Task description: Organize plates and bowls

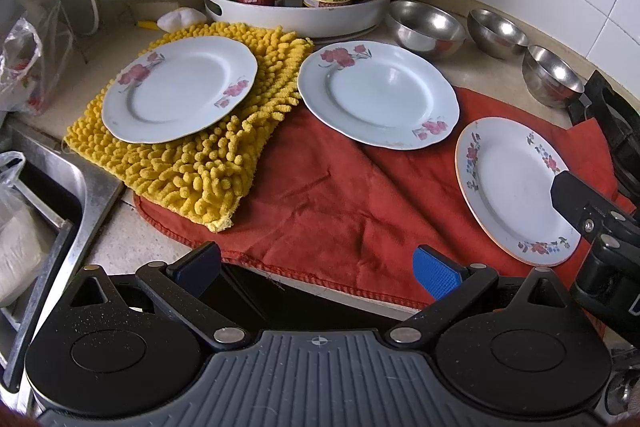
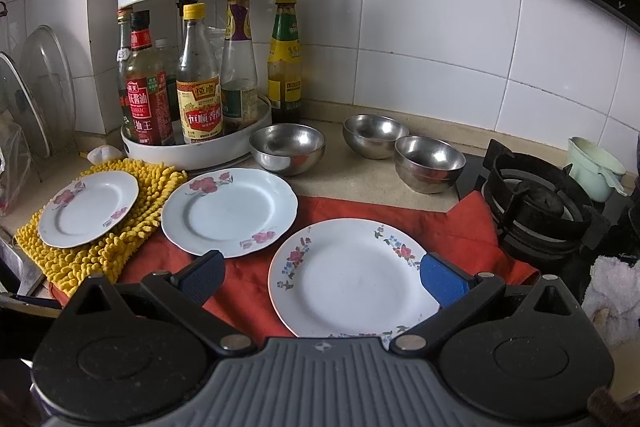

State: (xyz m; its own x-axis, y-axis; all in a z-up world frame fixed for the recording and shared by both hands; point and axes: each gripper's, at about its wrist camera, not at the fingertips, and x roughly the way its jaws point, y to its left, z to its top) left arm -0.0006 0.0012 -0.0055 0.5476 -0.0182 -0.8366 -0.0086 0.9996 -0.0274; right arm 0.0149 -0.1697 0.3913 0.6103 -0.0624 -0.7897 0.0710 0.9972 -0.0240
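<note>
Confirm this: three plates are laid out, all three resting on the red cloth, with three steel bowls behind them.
Not quite. Only the middle plate and right plate rest on the red cloth; the left plate sits on the yellow mat, as the right wrist view shows. Three steel bowls do stand behind.

A home kitchen: tiled wall (image 2: pixel 440 39), gas burner (image 2: pixel 536 211), sauce bottles (image 2: pixel 200 83), sink (image 1: pixel 52 187).

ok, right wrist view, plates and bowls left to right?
Plates first: plate on the yellow mat → middle plate → plate nearest the right tongs. Bowls behind them: bowl by the bottle rack → far bowl → bowl by the stove.
</note>
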